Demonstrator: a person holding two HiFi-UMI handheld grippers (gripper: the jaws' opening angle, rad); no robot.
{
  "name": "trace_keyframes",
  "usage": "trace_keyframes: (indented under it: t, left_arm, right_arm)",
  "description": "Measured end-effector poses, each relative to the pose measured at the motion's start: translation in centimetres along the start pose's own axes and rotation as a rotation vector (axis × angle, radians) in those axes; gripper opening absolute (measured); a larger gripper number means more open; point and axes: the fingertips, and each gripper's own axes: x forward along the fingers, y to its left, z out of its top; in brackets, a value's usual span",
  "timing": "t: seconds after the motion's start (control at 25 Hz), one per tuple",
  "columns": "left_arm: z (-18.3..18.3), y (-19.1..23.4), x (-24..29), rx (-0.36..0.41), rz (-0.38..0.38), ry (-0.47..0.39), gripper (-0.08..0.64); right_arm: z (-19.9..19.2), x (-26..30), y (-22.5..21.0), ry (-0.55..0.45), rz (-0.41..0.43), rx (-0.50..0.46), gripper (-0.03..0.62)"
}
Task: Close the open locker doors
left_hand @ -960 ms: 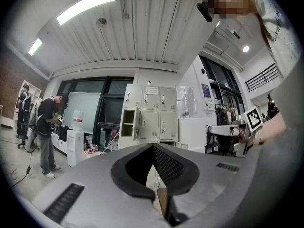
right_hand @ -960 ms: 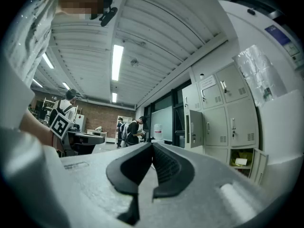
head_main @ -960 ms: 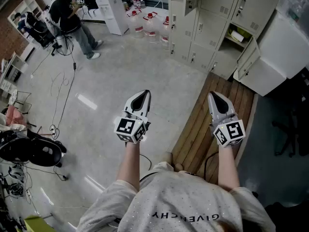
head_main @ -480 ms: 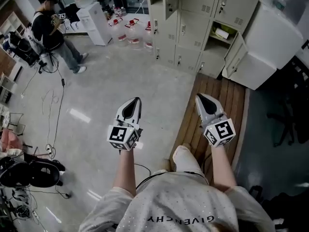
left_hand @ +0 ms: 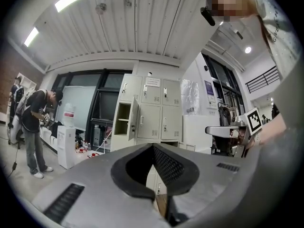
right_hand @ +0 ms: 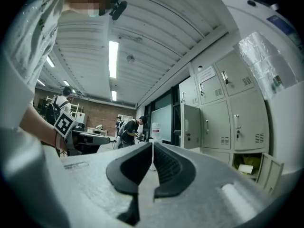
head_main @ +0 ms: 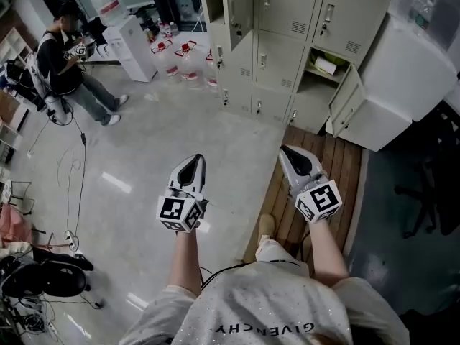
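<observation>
A bank of beige lockers [head_main: 287, 27] stands ahead at the top of the head view. One upper door [head_main: 239, 9] at its left hangs open. A low compartment at its right is also open, its door [head_main: 346, 108] swung outward and some paper [head_main: 325, 65] lying inside. My left gripper [head_main: 195, 159] is held over the grey floor, shut and empty. My right gripper [head_main: 287, 152] is over the wooden boards, also shut and empty. Both are well short of the lockers. The left gripper view shows the open upper door [left_hand: 134, 119]; the right gripper view shows the low open door [right_hand: 271, 174].
A large white cabinet [head_main: 406, 67] stands right of the lockers, beside the low door. A person [head_main: 66, 56] stands at far left near a water dispenser [head_main: 131, 45] and water jugs [head_main: 176, 57]. Cables [head_main: 79, 171] and bags [head_main: 43, 279] lie at left; a black chair [head_main: 431, 192] is at right.
The view has advanced toward the lockers, which now sit larger and nearer the middle. Both grippers stay shut and side by side, moving forward with the person.
</observation>
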Motion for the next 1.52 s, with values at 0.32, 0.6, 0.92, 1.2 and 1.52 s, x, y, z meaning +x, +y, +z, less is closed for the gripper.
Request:
trace_keyframes:
  t: [0.32,0.6,0.92,1.2,1.52]
  left_arm:
    - [-0.6,-0.7,11.4,-0.004,-0.058,0.001,-0.003]
    - [-2.0,-4.1,19.8,-0.015,-0.142,0.030,-0.003]
    - [-3.0,-8.5,27.3,-0.013,-0.235,0.040,-0.003]
    - [-4.6,-11.7,31.8,-0.017,-0.317,0.081,-0.003]
    - [-7.3,-14.4,38.1,-0.019,-0.404,0.111,-0.003]
  right_arm:
    - [-1.7,3.3,-8.9,0.023,-0.021,-0.007,0.005]
    - [-3.7,2.4,-16.5,0.053,-0.093,0.020,0.006]
    - [-5.6,-0.5,-24.1,0.073,-0.194,0.042,0.012]
    - [-7.3,-2.9,-28.6,0.102,-0.292,0.067,0.020]
    - [-11.0,-5.1,-34.5,0.141,-0.410,0.108,0.028]
